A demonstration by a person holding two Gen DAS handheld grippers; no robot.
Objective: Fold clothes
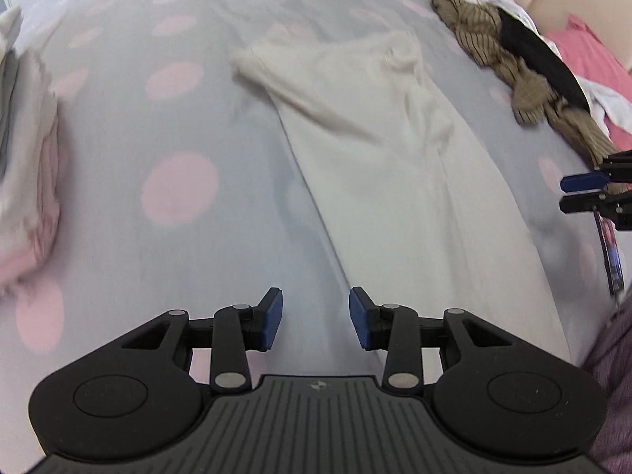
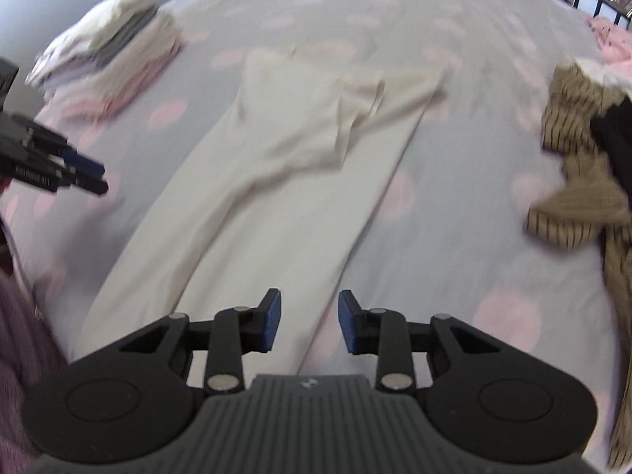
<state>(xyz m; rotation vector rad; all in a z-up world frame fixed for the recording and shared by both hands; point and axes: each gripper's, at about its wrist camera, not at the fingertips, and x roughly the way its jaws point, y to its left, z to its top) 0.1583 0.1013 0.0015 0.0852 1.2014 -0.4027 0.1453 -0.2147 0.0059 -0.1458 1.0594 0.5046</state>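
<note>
— Two views, one at a time. What does your left wrist see?

— My left tongs (image 1: 316, 318) stand with the blue pads apart, nothing between them, over the near left edge of the cream trousers (image 1: 379, 158). The trousers lie flat and lengthwise on the bed (image 1: 166, 118), a grey sheet with pink dots, and run away from me to a bunched far end. A folded stack (image 1: 27, 158) of pale clothes sits at the left edge. On the right, well apart from the trousers, lies a tan striped garment (image 1: 497, 51) with a black garment (image 1: 541, 63) across it and pink clothes (image 1: 592, 59) behind. My right tongs (image 1: 584, 191) poke in from the right rim; its fingers show a narrow gap, and I cannot tell from here how it stands.

— And the right wrist?

— My right tongs (image 2: 309, 322) are parted the same way and grip nothing, hanging over the near right edge of the cream trousers (image 2: 276, 181). A fold of cloth lies turned over near the far end. The folded stack (image 2: 114, 51) rests far left on the bed (image 2: 454, 197), the tan striped garment (image 2: 572, 181) and black garment (image 2: 612, 138) to the right. My left tongs (image 2: 89, 175) come in edge-on from the left.
</note>
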